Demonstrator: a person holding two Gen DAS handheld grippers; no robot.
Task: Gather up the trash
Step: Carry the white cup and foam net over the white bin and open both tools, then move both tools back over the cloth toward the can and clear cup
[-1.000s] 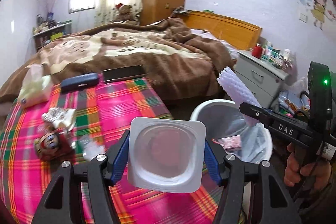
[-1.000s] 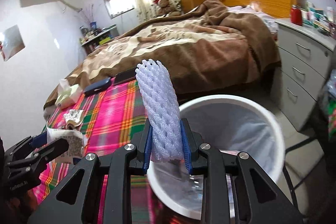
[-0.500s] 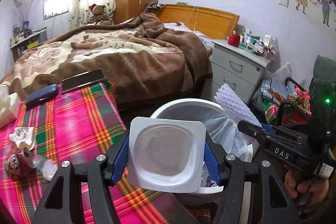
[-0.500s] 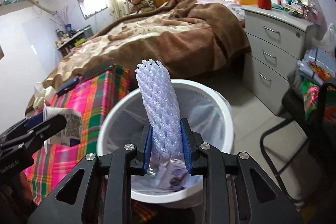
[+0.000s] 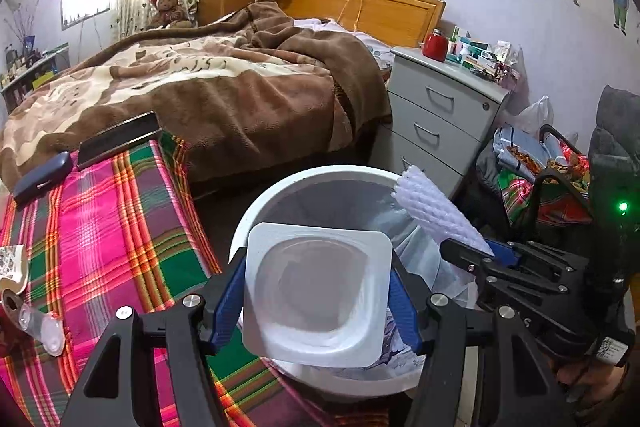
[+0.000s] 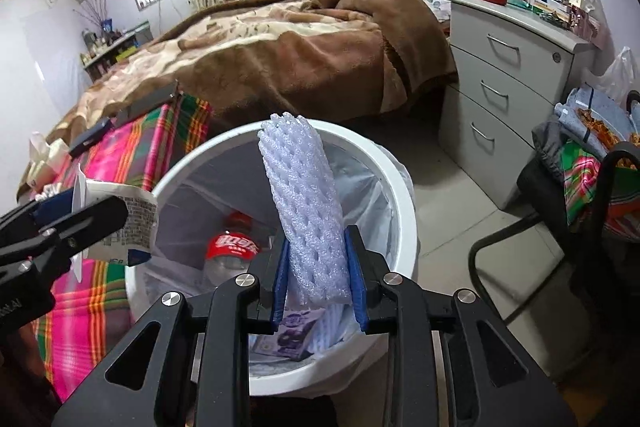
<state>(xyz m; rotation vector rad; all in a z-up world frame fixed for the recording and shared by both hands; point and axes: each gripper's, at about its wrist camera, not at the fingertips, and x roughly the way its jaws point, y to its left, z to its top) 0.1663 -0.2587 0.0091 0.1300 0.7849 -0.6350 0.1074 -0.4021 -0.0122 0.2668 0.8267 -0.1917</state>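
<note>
the left gripper [image 5: 318, 291] is clamped on a white plastic cup [image 5: 318, 291], its blue pads pressing the two opposite sides of the square rim, so the open mouth faces straight back at the left wrist camera and the cup's axis runs forward along the fingers. held like that, it sits over the near-left part of the white trash bin [image 5: 280, 187], a sensible place to let go from, since the cup would drop inside the rim and not onto the plaid cloth [image 5: 120, 211] beside it.

the right gripper [image 6: 318, 267] is closed on a foam fruit net [image 6: 302, 203], a pale tube of soft mesh pinched near its lower end. its long axis stands nearly upright in the right wrist view, leaning a little to the left at the top, with the free end pointing up and away from the gripper. from the left wrist view the same net [image 5: 436, 215] slants across the far-right edge of the bin, so most of it is above the opening. the low pinch leaves the light, springy body free to fall clear when the pads part.

inside the liner lie a clear bottle with a red label [image 6: 232, 247] and a printed wrapper [image 6: 288, 335]; what else is under them is hard to make out. some small scraps [image 5: 36, 319] remain on the cloth, so i judge the collecting only partly done.
</note>
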